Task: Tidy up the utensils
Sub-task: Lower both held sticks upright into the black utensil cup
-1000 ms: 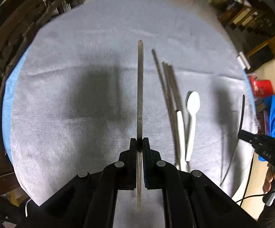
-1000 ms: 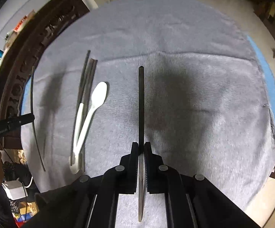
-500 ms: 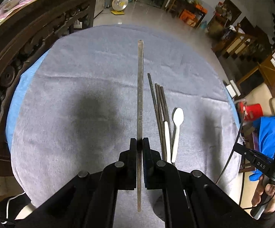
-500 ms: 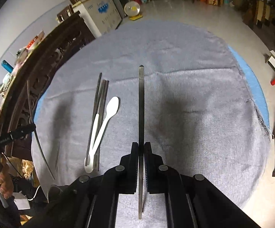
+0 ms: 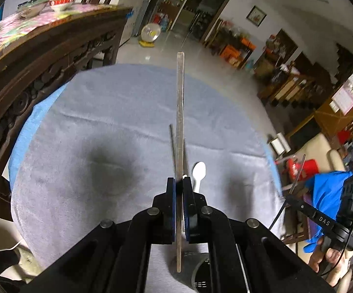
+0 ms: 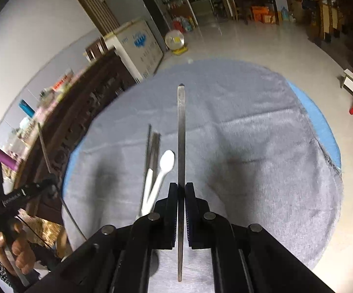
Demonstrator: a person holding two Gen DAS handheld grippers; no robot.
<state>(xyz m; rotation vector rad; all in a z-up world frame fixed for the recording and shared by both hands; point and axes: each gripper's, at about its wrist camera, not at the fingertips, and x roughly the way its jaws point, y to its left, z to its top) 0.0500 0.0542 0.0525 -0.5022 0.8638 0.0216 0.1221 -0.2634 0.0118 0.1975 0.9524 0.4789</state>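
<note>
The left gripper (image 5: 179, 188) was held high, its fingers (image 5: 171, 195) closed flat on a thin rod (image 5: 180, 112). The right gripper (image 6: 181, 193) matched it, fingers (image 6: 172, 195) pinched on a second rod (image 6: 181, 131).

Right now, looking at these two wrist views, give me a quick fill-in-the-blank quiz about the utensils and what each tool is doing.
1. The left tool is shut on a single metal ____.
2. The spoon lying on the grey cloth is ____ in colour.
3. In the right wrist view, the spoon lies to the ____ of the chopstick clamped in the right tool.
4. The loose chopsticks lie directly on the ____.

Missing words: chopstick; white; left; cloth
</note>
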